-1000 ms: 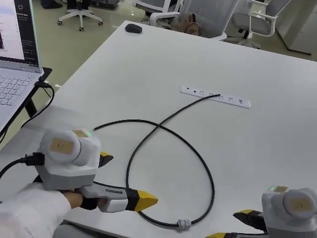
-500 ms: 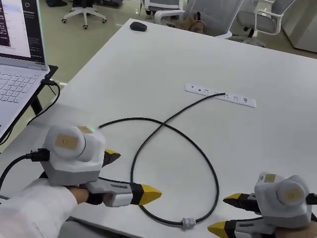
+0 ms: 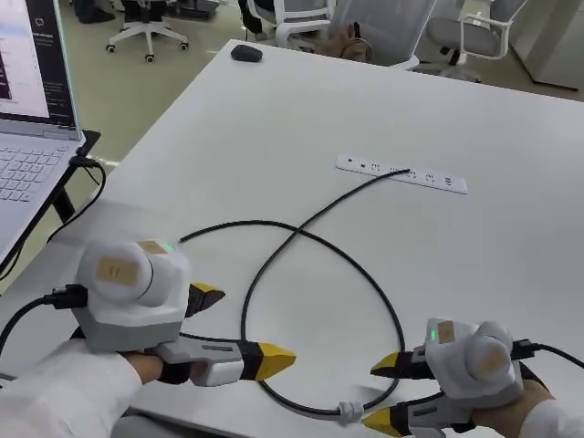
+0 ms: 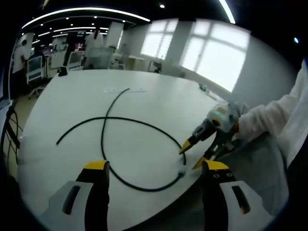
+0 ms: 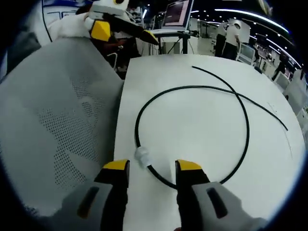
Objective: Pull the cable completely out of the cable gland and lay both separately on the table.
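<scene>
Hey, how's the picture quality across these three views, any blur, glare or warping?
Head view: sharp, evenly lit, cable gland clear. Left gripper view: fisheye curves the table edge; windows blown out. Right gripper view: same curving, gland distinct just ahead of the jaws.

Laptop (image 3: pixel 27 100) gets chopped off by the left edge in the head view, so there's just part of the screen and keyboard. A bit of the cable (image 3: pixel 297 233) loop is hidden behind the left tool (image 3: pixel 255 327)'s lower jaw. The right tool (image 3: pixel 370 396) runs off the bottom edge. The cable gland (image 3: pixel 348 411) is tiny, so I honestly can't tell how deep the cable sits in it. In the right gripper view it's a blurry pale blob, and one jaw covers a stretch of cable.
</scene>
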Available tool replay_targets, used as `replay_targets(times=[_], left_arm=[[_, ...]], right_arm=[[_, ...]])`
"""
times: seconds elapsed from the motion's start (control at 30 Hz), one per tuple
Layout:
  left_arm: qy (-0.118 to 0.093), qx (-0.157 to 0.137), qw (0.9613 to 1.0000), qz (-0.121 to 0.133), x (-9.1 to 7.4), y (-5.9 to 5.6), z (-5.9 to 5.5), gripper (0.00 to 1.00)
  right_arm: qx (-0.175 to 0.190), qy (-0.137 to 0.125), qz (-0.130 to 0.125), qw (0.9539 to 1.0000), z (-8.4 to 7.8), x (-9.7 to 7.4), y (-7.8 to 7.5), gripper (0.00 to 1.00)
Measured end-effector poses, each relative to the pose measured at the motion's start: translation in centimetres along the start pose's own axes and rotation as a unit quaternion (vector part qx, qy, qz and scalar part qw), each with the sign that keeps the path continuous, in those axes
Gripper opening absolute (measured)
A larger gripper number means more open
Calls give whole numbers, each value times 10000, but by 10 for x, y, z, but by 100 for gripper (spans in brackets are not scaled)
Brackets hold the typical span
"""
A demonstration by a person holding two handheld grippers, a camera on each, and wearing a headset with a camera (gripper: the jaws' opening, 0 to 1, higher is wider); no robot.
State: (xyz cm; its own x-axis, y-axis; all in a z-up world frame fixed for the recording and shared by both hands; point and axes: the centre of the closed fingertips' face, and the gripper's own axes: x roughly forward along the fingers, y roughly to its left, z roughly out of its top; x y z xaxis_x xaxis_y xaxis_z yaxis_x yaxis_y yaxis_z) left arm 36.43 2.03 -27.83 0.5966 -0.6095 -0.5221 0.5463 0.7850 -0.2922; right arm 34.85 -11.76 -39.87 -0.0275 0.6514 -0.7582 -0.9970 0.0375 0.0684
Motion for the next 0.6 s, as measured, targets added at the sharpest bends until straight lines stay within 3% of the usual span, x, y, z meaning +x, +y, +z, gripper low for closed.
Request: replay_targets(times=[0.17,0.3,0.4,0.6], left_arm=[[-6,-2,10000,0,0,0,0,78],[-28,18,10000,-26,0,-1,1,77],[-26,28,10000,-40,0,-1,1,76],[-10,86,9999,-66,0,-3,0,74]], right_arm=[[-504,192,148,9984,-8,12,3,22],[-629,200,232,9975,-7,18,9,15],[-674,167,253,9973,-7,20,12,14],[-373,4,90,9993,-3,19,8,12]])
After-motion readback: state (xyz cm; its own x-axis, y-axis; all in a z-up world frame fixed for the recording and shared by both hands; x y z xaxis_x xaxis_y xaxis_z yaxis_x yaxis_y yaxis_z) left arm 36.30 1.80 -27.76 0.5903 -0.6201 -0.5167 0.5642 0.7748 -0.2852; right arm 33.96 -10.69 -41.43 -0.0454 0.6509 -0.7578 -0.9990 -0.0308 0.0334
